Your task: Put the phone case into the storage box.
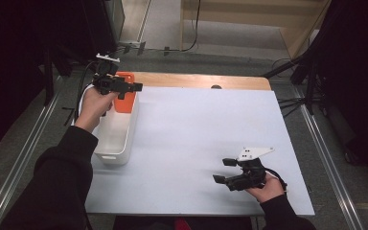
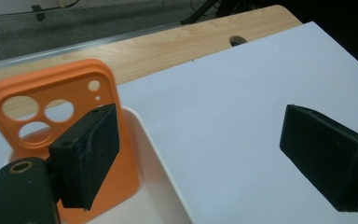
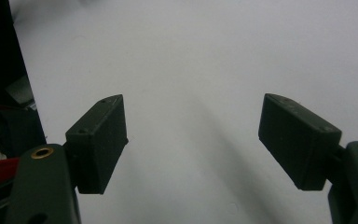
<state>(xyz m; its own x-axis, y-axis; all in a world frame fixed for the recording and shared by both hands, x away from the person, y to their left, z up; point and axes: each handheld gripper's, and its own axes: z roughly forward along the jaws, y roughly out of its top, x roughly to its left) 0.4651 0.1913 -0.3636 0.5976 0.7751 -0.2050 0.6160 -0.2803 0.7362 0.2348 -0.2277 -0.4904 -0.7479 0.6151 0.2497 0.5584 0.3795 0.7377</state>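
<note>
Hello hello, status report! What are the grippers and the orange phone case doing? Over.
Left gripper open by orange phone case, not gripping. Case leans in white bin. Right gripper open, empty. Nothing blocking. Over.

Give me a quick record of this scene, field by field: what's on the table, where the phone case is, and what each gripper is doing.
table: white top, wooden far edge
bin: white, at the table's left edge
phone case: orange, standing tilted in the bin's far end
left gripper: open, over the bin by the case, holding nothing
right gripper: open, empty, near the table's front right
</note>
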